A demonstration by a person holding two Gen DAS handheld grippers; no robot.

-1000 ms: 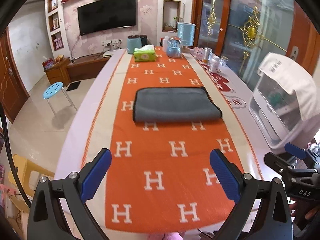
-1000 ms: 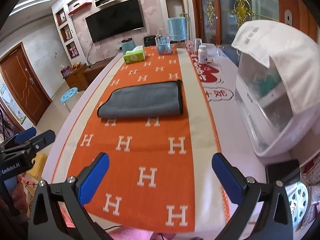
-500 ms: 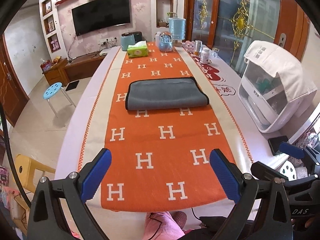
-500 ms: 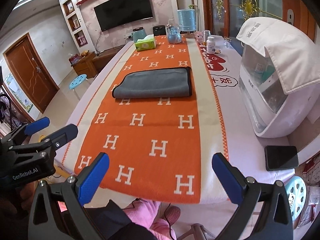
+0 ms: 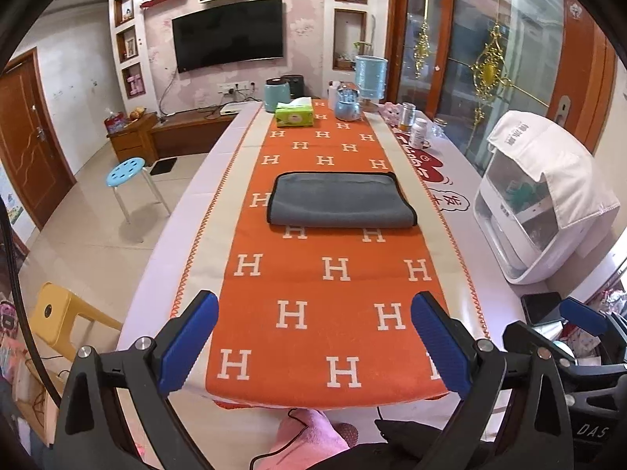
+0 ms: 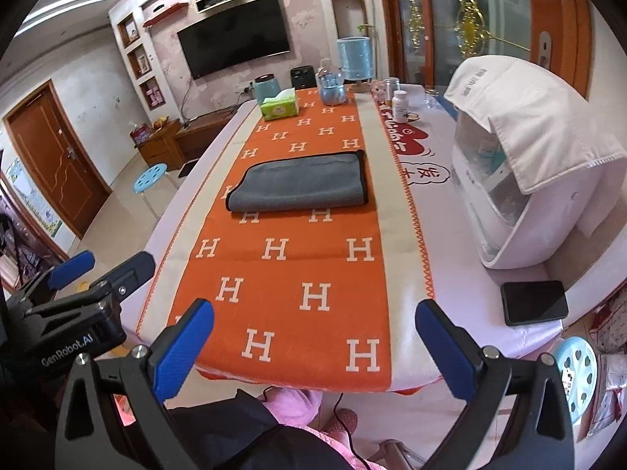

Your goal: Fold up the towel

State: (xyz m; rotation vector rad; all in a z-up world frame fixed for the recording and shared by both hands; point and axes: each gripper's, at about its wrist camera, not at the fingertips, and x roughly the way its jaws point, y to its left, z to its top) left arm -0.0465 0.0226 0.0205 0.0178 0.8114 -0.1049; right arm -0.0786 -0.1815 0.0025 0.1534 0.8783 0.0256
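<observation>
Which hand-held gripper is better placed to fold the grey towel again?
Slightly the left hand-held gripper: the folded grey towel lies dead ahead of it, but left of centre for the right hand-held gripper. Both are open, well short of it.

The gray towel with a black edge is folded into a flat, neat shape, lying across the middle of the orange cloth

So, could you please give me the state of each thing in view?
Grey towel: folded, flat on the runner.
Left gripper: jaws open, empty.
Right gripper: jaws open, empty.
Tissue box: tissue sticking out.
Phone: screen dark.
TV: off.
</observation>
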